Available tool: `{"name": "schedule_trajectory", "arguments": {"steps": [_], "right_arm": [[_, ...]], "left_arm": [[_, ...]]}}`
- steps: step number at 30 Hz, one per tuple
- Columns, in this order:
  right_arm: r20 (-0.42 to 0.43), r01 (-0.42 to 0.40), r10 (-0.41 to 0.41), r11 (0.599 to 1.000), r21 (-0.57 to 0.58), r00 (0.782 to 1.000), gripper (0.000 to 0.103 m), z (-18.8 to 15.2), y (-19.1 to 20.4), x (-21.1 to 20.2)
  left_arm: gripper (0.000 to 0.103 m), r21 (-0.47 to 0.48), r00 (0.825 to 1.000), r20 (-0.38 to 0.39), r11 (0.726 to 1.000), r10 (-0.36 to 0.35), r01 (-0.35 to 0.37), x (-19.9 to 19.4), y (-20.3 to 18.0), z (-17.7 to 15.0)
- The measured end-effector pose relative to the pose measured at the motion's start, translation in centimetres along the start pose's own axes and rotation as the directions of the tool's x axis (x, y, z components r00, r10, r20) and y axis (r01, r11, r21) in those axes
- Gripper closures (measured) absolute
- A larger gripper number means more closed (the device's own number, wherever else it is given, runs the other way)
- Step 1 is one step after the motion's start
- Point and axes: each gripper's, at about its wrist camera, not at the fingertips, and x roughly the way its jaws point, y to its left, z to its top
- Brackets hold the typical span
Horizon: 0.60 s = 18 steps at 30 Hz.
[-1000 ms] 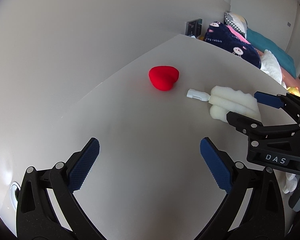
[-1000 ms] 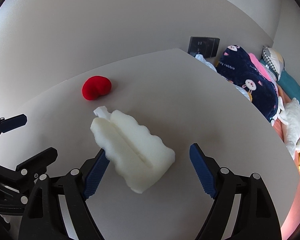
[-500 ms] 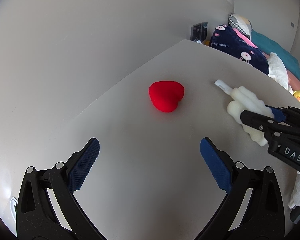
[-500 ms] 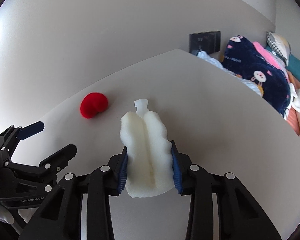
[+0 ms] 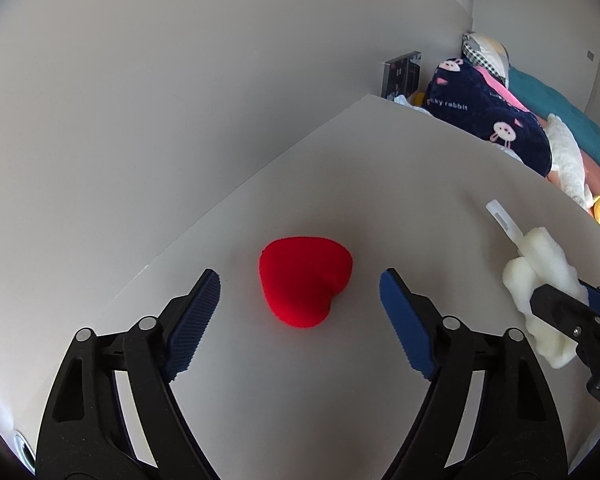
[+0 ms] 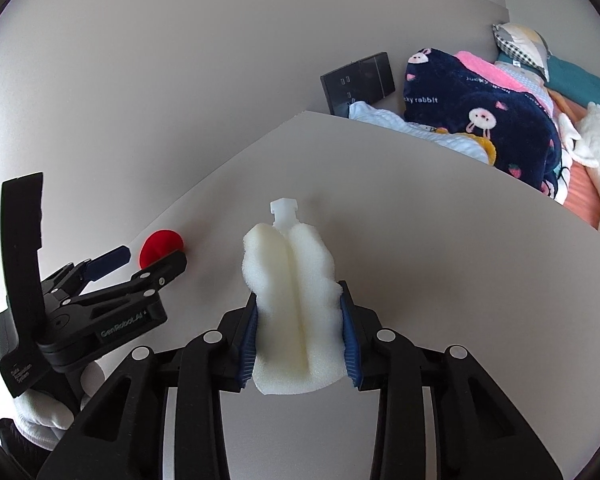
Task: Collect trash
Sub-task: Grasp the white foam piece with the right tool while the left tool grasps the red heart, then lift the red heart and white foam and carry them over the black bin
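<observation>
A red heart-shaped piece [image 5: 305, 282] lies on the white table [image 5: 420, 184]. My left gripper [image 5: 300, 312] is open, with its blue pads on either side of the heart and just short of it. My right gripper [image 6: 299, 338] is shut on a white foam piece [image 6: 290, 288] with a small white plastic tab at its far end, held above the table. The foam also shows at the right edge of the left wrist view [image 5: 540, 280]. The heart shows small in the right wrist view [image 6: 160, 244], partly behind the left gripper [image 6: 140, 260].
The table meets a plain wall [image 5: 180, 80] on the left. Beyond its far edge lie a navy rabbit-print blanket [image 6: 472, 112], pillows, a black wall panel [image 6: 360, 78] and a white plush throw [image 6: 596, 144].
My right gripper closed on the foam piece and lifted it off the table. My left gripper moved forward until the red heart sits between its open pads.
</observation>
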Motion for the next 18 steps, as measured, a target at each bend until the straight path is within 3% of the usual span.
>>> {"name": "schedule_trajectory", "arguments": {"steps": [9,18], "right_arm": [[-0.003,-0.012,0.011,0.999,-0.034,1.0,0.065,-0.4,0.7,0.1],[-0.025,-0.007,0.006,0.999,-0.044,1.0,0.065,-0.8,1.0,0.6]], "left_arm": [[0.055,-0.032,0.999,-0.029,0.999,-0.019,0.018,1.2,0.6,0.7],[0.056,0.008,1.0,-0.017,1.0,-0.024,0.024,0.7,-0.2,0.3]]}}
